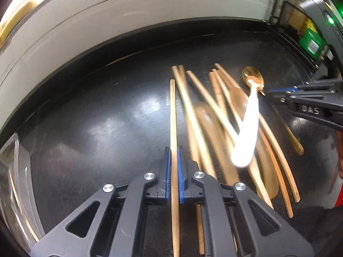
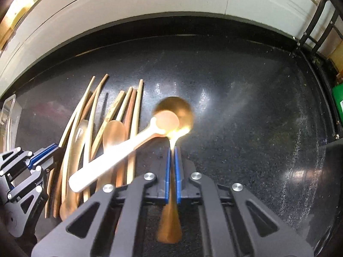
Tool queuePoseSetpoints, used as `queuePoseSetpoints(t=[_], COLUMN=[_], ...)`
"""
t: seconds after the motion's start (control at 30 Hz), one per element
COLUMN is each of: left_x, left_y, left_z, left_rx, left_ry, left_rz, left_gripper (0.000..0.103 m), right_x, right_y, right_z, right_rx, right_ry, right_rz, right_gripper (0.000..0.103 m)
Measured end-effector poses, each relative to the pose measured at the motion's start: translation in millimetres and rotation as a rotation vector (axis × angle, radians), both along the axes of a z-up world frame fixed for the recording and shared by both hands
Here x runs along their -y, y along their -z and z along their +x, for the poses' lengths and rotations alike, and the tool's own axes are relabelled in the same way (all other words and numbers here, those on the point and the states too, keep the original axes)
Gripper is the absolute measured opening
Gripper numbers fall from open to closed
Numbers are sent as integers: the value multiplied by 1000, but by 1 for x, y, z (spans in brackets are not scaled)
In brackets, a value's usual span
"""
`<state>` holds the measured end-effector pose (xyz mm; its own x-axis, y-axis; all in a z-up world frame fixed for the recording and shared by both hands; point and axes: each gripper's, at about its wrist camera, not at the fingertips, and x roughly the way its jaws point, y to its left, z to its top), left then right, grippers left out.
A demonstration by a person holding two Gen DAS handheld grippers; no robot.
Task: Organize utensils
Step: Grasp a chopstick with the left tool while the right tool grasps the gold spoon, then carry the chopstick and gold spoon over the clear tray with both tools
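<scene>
My left gripper [image 1: 174, 150] is shut on a single wooden chopstick [image 1: 173, 115] that points straight ahead over the black counter. My right gripper [image 2: 172, 150] is shut on the handle of a gold spoon [image 2: 180, 111], whose bowl hovers ahead of the fingers. A white-handled spoon [image 2: 111, 156] lies tilted across a heap of wooden chopsticks and spoons [image 2: 96, 128]. The same heap [image 1: 214, 124] lies right of my left gripper, with the white-handled spoon [image 1: 246, 132] on top. The right gripper [image 1: 270, 92] shows at the right edge there, and the left gripper [image 2: 54, 147] at the left edge of the right wrist view.
A clear plastic container [image 1: 12, 184] stands at the left edge of the black counter [image 1: 96, 111]; it also shows in the right wrist view [image 2: 9, 115]. A white wall panel [image 2: 150, 6] runs along the back. A black rack [image 2: 317, 25] and green box [image 1: 312, 40] stand at the far right.
</scene>
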<state>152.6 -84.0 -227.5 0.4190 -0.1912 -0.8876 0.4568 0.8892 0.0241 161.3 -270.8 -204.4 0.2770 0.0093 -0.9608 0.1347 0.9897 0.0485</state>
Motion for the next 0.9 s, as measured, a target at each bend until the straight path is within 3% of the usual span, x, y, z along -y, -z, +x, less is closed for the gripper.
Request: queuePoseSetpoints(t=[0.2, 0.47, 0.73, 0.9], left_x=[-20, -39, -53, -67], left_y=[-31, -85, -141, -156], left_z=[6, -4, -42, -65], left_rx=[44, 109, 140, 144], left_ry=[-83, -174, -254, -322], left_rz=[-12, -45, -64, -64], left_gripper=[5, 6, 6, 6], right_x=[17, 25, 2, -35], right_y=[-24, -93, -147, -167], right_z=[-10, -41, -72, -90], right_rx=[51, 211, 297, 322], right_ry=[39, 53, 0, -77], right_rz=[-12, -41, 13, 30], right_gripper=[4, 4, 4, 4])
